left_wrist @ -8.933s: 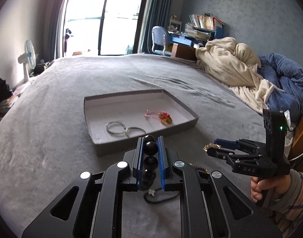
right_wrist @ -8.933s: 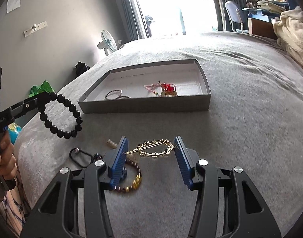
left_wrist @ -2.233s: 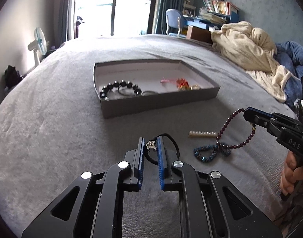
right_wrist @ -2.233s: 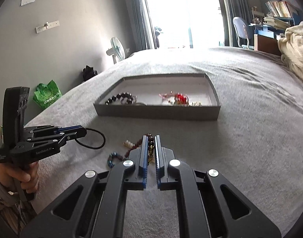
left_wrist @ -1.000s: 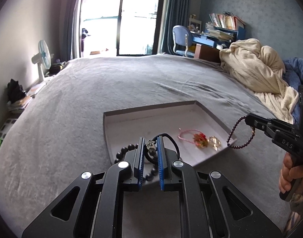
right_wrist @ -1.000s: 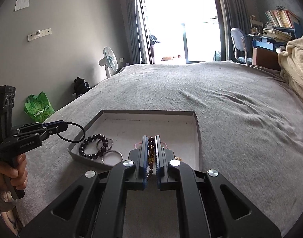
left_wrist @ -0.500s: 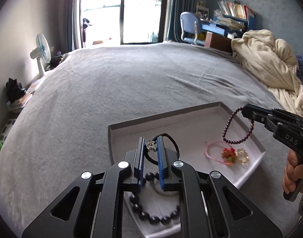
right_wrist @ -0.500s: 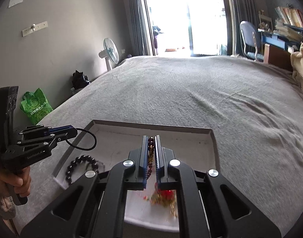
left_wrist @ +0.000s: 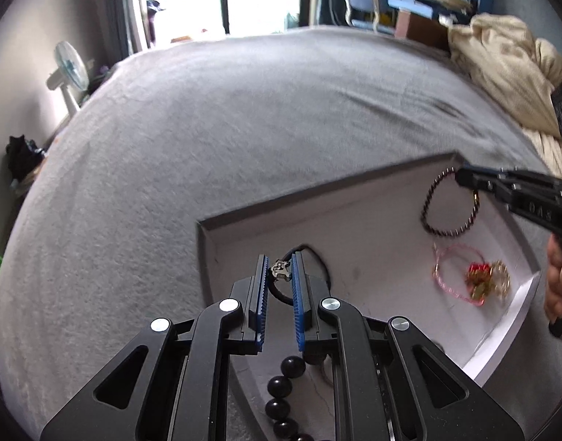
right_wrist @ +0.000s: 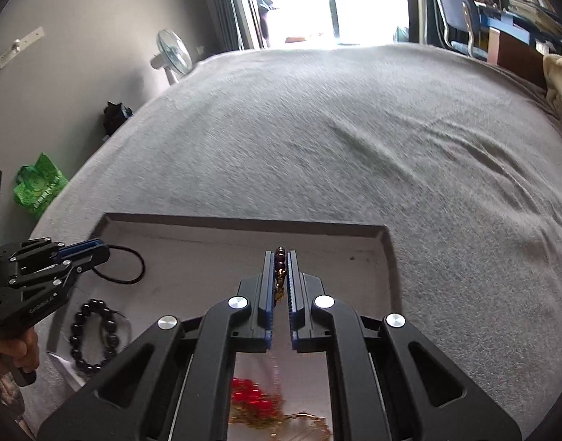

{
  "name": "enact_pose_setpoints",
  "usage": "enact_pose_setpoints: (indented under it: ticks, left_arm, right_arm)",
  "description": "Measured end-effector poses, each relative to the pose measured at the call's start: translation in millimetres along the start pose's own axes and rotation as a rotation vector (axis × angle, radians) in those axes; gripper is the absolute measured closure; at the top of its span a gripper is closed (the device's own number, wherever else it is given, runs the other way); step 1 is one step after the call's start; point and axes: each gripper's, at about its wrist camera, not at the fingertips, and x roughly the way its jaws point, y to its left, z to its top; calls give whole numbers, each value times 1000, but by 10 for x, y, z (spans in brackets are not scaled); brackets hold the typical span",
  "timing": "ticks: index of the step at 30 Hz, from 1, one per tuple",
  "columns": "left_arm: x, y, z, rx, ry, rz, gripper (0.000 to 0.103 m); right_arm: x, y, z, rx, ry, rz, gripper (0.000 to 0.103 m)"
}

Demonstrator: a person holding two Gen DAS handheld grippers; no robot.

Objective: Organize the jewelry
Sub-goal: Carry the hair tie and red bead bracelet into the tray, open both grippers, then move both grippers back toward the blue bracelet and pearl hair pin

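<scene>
Left gripper (left_wrist: pixel 280 275): jaws nearly closed, blue-padded fingers (left_wrist: pixel 260 286) pinching a thin black cord loop with metal charm (left_wrist: pixel 281 271); tool held low, pointing forward and slightly down. Bare hand (right_wrist: pixel 14 349) wraps its handle at frame edge.

Right gripper (right_wrist: pixel 280 268): jaws clamped tight on a dark beaded bracelet (left_wrist: pixel 448 202), which hangs from the fingertips. Right hand (left_wrist: pixel 556 286) grips handle from below.
</scene>
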Motion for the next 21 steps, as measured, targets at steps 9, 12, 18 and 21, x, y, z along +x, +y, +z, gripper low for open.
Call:
enact_pose_setpoints:
  ticks: [9,12,18,21]
  left_arm:
    - [57,2,-121,-6,2,23,70]
    - [13,-29,-154,9,-22,23,59]
    - [-50,-128,-201,23,-45,26,46]
    - [-105,-153,-223,10,-59,20,45]
  right_arm:
    - [70,-74,-147,-14,25,-27,93]
    - [-9,-69,-172,-13,-15,-13,78]
    - [-182,22,-217,-32,-78,5,59]
    - [-269,44,-245,-41,-105,11,53]
